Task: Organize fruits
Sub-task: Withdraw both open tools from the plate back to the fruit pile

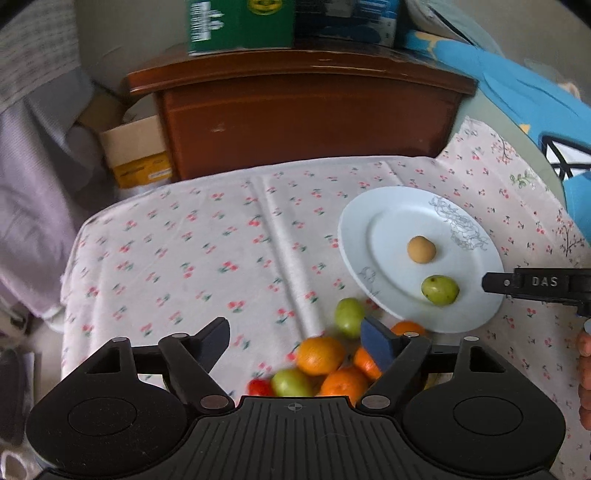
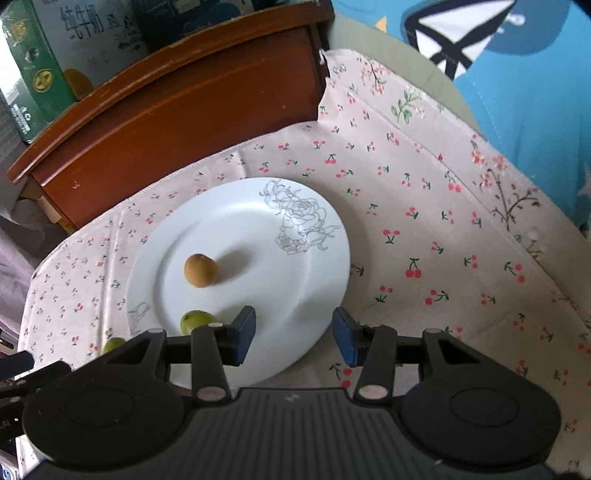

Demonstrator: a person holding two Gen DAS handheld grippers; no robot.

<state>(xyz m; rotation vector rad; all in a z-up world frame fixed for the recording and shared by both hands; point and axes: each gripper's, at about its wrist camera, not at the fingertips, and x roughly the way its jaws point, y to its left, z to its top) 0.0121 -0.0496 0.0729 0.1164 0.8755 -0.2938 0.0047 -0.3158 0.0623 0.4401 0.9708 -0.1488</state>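
A white plate (image 1: 391, 236) lies on the cherry-print cloth and holds a small brown fruit (image 1: 421, 249) and a green fruit (image 1: 440, 290). A pile of oranges (image 1: 320, 355), green fruits (image 1: 349, 316) and a red fruit (image 1: 259, 387) lies on the cloth near me. My left gripper (image 1: 299, 347) is open and empty just above the pile. My right gripper (image 2: 293, 338) is open and empty over the near rim of the plate (image 2: 314, 295), beside the green fruit (image 2: 195, 320) and brown fruit (image 2: 201, 274). The right gripper's finger shows in the left wrist view (image 1: 532, 284).
A dark wooden cabinet (image 1: 303, 118) stands behind the table, with green and blue boxes (image 1: 240, 26) on top. A cardboard box (image 1: 136, 151) sits on the floor at left. A blue cushion (image 2: 517, 74) lies at right. Another green fruit (image 2: 112, 344) sits left of the plate.
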